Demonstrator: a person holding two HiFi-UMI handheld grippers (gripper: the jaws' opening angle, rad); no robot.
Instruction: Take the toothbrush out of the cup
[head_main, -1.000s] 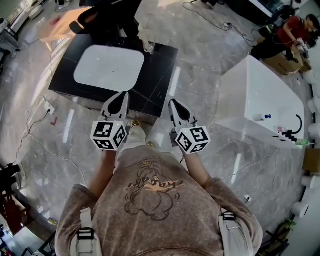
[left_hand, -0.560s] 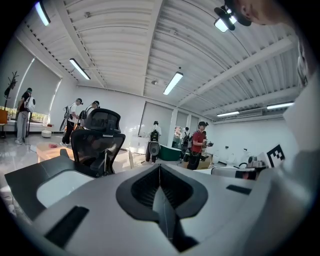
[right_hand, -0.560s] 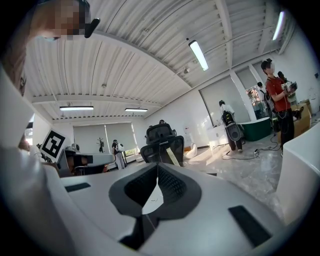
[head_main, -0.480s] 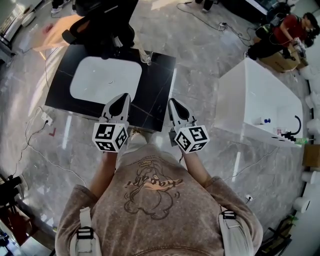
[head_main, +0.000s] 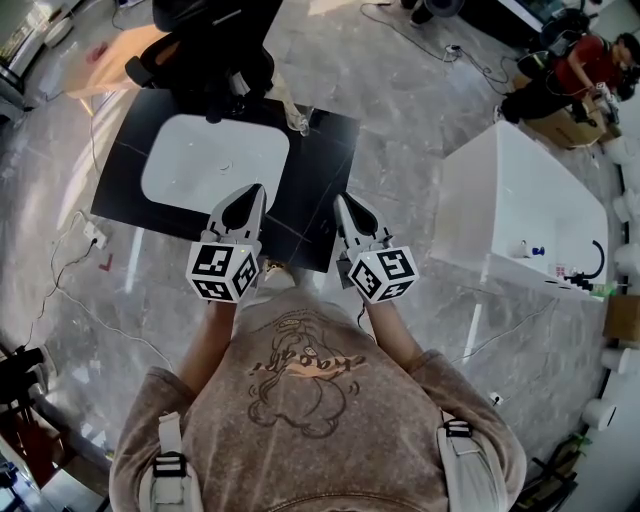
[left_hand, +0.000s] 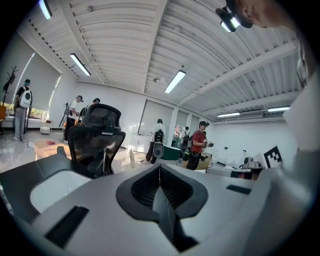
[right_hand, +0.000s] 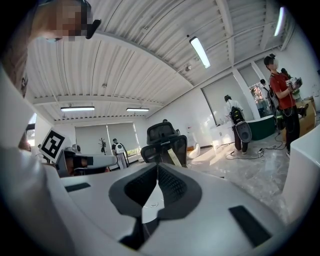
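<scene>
A clear cup (head_main: 298, 123) stands at the far right edge of a black table (head_main: 315, 170), with a pale toothbrush (head_main: 286, 101) leaning out of it. The toothbrush shows as a pale stick in the left gripper view (left_hand: 131, 158) and in the right gripper view (right_hand: 172, 156), in front of a chair. My left gripper (head_main: 245, 196) and right gripper (head_main: 344, 204) hang side by side over the table's near edge, well short of the cup. Both are shut with nothing in them, seen also in the left gripper view (left_hand: 160, 167) and the right gripper view (right_hand: 157, 167).
A white basin-shaped tray (head_main: 215, 160) fills the table's left half. A black office chair (head_main: 215, 40) stands behind the table. A white counter (head_main: 520, 200) is to the right, and a person in red (head_main: 575, 60) sits beyond it. Cables lie on the marble floor.
Both grippers have moved forward together from the floor in front of the table to over its near edge. Their jaws stay shut.
</scene>
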